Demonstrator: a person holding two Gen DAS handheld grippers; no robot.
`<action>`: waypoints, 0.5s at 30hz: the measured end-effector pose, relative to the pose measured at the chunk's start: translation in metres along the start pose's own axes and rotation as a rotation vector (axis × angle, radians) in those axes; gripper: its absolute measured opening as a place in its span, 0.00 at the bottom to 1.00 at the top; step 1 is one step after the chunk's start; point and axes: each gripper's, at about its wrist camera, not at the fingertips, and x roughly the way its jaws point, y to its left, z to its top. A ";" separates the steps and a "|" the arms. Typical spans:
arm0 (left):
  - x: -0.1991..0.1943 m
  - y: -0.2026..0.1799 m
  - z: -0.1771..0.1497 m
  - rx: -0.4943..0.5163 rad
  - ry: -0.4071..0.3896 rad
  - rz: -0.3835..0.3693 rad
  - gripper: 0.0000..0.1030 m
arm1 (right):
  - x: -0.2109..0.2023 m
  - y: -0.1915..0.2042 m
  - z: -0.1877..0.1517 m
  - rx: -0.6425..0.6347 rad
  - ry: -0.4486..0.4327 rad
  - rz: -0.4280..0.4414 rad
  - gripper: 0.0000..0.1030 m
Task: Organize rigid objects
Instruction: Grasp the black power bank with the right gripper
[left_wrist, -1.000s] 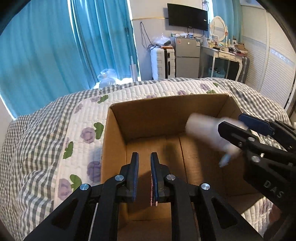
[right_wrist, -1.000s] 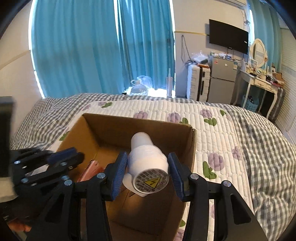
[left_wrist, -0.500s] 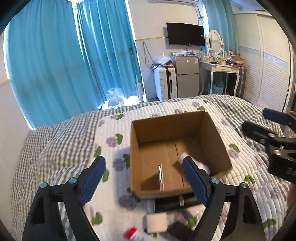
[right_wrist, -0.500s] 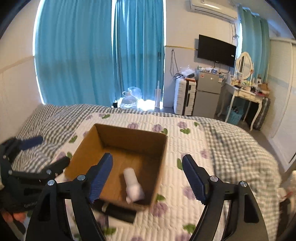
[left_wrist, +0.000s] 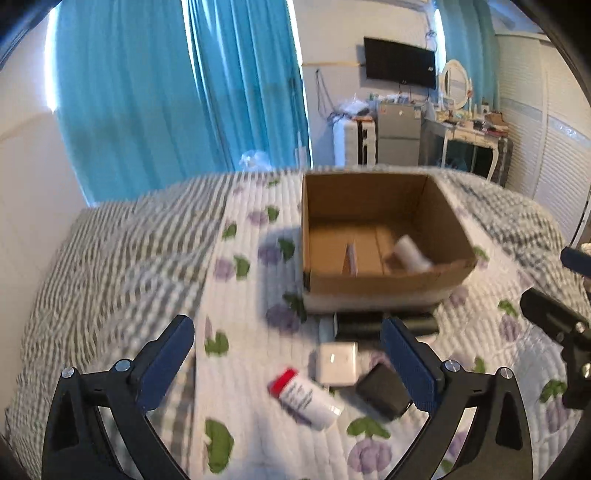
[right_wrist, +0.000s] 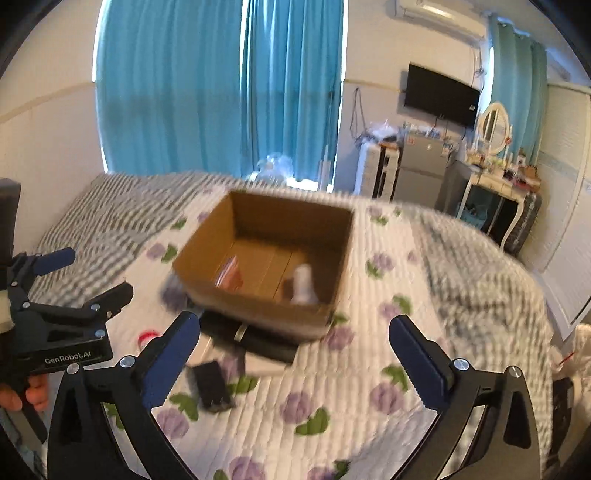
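Both grippers are hanging above the bed with nothing between their fingers: the left gripper (left_wrist: 286, 365) is standing with its blue pads spread wide apart, and the right gripper (right_wrist: 295, 363) is spread just as wide.

Beyond them, the cardboard box (left_wrist: 384, 286) is sitting open on the quilt. Inside it, a white bottle (left_wrist: 410, 254) is lying on its side toward the right wall, and a thin flat card-like item (left_wrist: 350, 258) is standing on edge near the front wall, left of the bottle; in the right wrist view it is showing a reddish face (right_wrist: 231, 275).

Outside the box, a black cylinder (left_wrist: 384, 326) is lying along the front wall, touching or just beside it. Nearer the left gripper, a white square block (left_wrist: 338, 363) is resting on the quilt, with a black rectangular object (left_wrist: 382, 391) just beside it on the right and a white bottle with a red cap (left_wrist: 304, 397) lying tilted just beside it on the left.

All of this is resting on a flower-print quilt (left_wrist: 236, 369) over a grey checked bedspread (left_wrist: 110, 266). Behind the bed, teal curtains (left_wrist: 177, 96) are hanging, and a wall television (left_wrist: 399, 62), a small grey fridge (left_wrist: 397, 133) and a cluttered dressing table (left_wrist: 469, 129) are standing at the far side of the room.
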 end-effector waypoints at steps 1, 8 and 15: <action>0.006 0.000 -0.009 -0.002 0.015 0.001 1.00 | 0.006 0.002 -0.006 0.002 0.012 0.006 1.00; 0.038 0.006 -0.053 0.016 0.115 0.014 1.00 | 0.068 0.027 -0.054 -0.037 0.148 0.070 1.00; 0.049 0.013 -0.062 0.005 0.145 0.010 0.99 | 0.125 0.056 -0.086 -0.079 0.277 0.156 0.96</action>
